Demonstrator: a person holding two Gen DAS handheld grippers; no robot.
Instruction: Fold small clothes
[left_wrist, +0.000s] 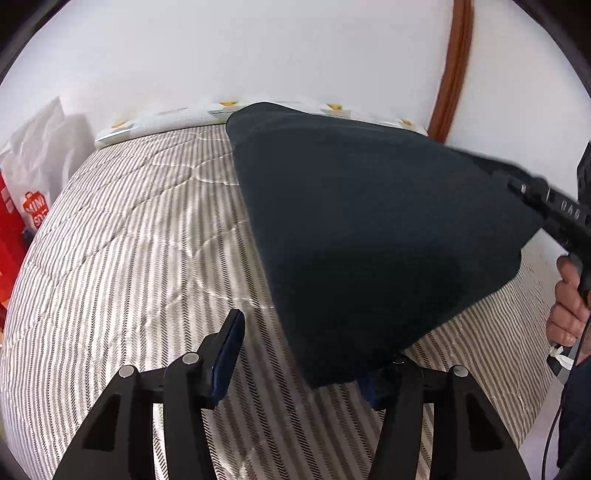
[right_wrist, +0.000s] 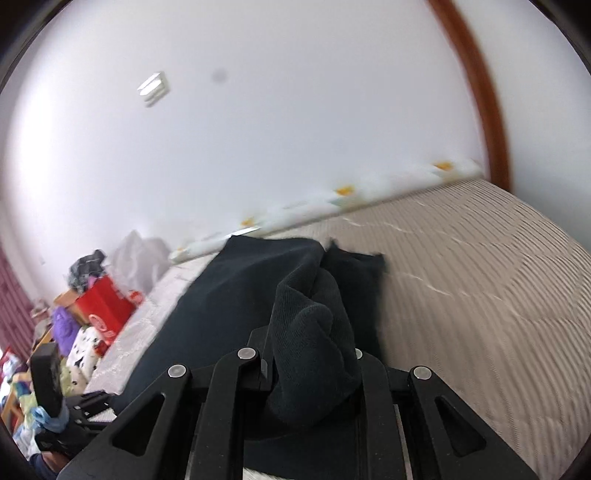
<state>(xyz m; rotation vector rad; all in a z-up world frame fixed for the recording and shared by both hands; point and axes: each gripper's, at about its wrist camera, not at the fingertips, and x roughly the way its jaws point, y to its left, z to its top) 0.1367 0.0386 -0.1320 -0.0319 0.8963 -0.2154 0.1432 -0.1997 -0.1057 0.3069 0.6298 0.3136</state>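
Garment: a dark navy cloth (left_wrist: 369, 229) hangs stretched in the air above the bed, its far edge near the flowered strip and the wall, its near corner draped over the right finger of my left claw.
Right claw: my right claw (right_wrist: 310, 373) is clamped narrow on a bunched fold of the cloth (right_wrist: 310, 332), which wells up thick between the fingers; in the left wrist view this claw (left_wrist: 517, 184) holds the cloth's right corner up off the bed.
Left claw: my left claw (left_wrist: 306, 350) stands part open; the left finger (left_wrist: 229, 354) with its blue pad is bare and clear of the cloth, the right finger is hidden under the cloth's near corner, and I see no pinch on the fabric.
Right hand: my hand (left_wrist: 567, 306) grips the right claw's handle at the right edge.
Bed: a quilted cover (left_wrist: 129, 258) with fine grey and white stripes lies under the cloth.
Far edge: a white strip with yellow flowers (right_wrist: 343, 195) runs along the wall.
Left side: a red box (right_wrist: 103, 306) and a white plastic bag (left_wrist: 37, 158) sit beside the bed.
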